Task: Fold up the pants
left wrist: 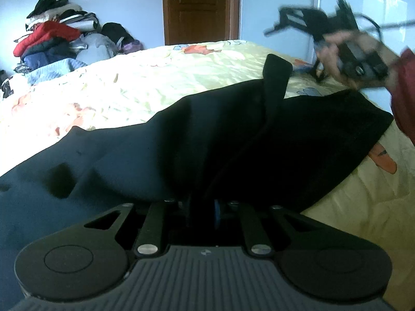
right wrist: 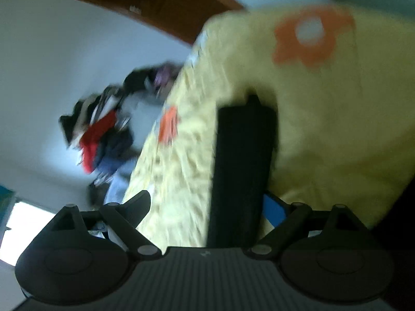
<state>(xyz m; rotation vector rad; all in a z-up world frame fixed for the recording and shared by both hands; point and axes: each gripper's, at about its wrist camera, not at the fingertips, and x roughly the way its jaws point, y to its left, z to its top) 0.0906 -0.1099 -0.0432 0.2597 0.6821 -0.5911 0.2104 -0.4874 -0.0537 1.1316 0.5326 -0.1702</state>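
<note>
1. Pants (left wrist: pixel 207 140): dark, heaped in soft folds across the near half of your left wrist view, lying on the bedspread. One narrow end (left wrist: pixel 275 77) stands up toward 1 o'clock above the bulk.
2. Left gripper (left wrist: pixel 205 207): at 6 o'clock in its own view. You have its fingers drawn close together with a fold of the pants pinched between them; the fingertips are buried in the cloth.
3. Right gripper (left wrist: pixel 293 18): at 2 o'clock in the left view, blurred, raised above the bed and apart from the pants, carried in your hand (left wrist: pixel 345 57) with a red sleeve (left wrist: pixel 404 93) behind it. In its own tilted, blurred view its linkages are splayed wide and nothing sits between the fingers; one dark finger (right wrist: pixel 243 165) runs up the centre of that view.
4. Bedspread (left wrist: pixel 145 83): pale yellow with orange flower prints, filling the middle of both views.
5. Clothes pile (left wrist: pixel 54 39): at 10 o'clock in the left view, beyond the far edge of the bed, against the wall; red, black, white and blue pieces mixed.
6. Door (left wrist: pixel 199 7): brown wood, at 12 o'clock in the left view, closed.
</note>
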